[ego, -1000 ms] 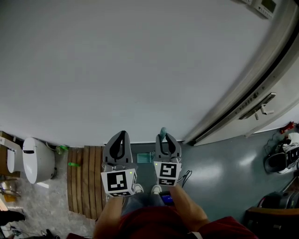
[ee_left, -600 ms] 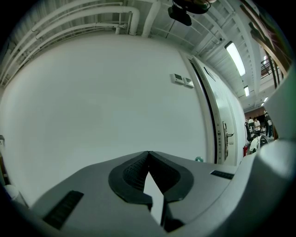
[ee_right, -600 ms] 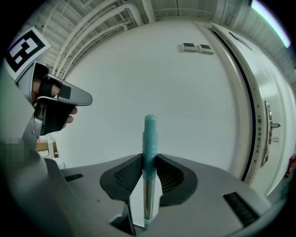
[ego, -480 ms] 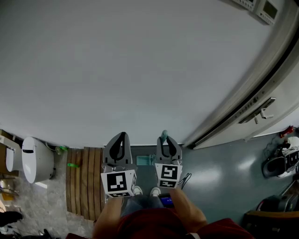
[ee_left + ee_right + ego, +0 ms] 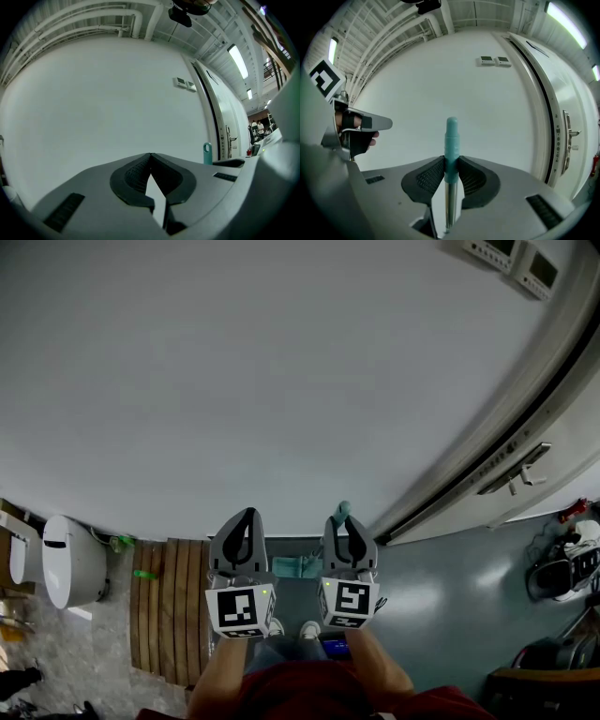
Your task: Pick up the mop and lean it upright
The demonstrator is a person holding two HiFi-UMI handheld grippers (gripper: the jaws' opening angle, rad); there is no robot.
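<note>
The mop's teal handle top (image 5: pixel 451 139) and metal shaft stand upright between the pads of my right gripper (image 5: pixel 451 171), which is shut on them. In the head view the handle tip (image 5: pixel 341 512) pokes up just past the right gripper (image 5: pixel 350 524), close to the white wall. The teal mop head (image 5: pixel 298 567) lies on the floor between the two grippers. My left gripper (image 5: pixel 246 521) hangs beside it, shut with nothing in it (image 5: pixel 150 155). The left gripper view shows the handle tip (image 5: pixel 207 153) off to the right.
A white toilet (image 5: pixel 71 561) stands at the left, with a wooden slat mat (image 5: pixel 172 601) beside it. A door with a lever handle (image 5: pixel 525 461) is at the right, and shoes (image 5: pixel 572 559) lie on the grey floor there. Two wall panels (image 5: pixel 511 255) hang high up.
My right gripper has risen a little with the mop handle and shifted slightly right in the head view. More of the mop head shows. The left gripper has stayed put.
</note>
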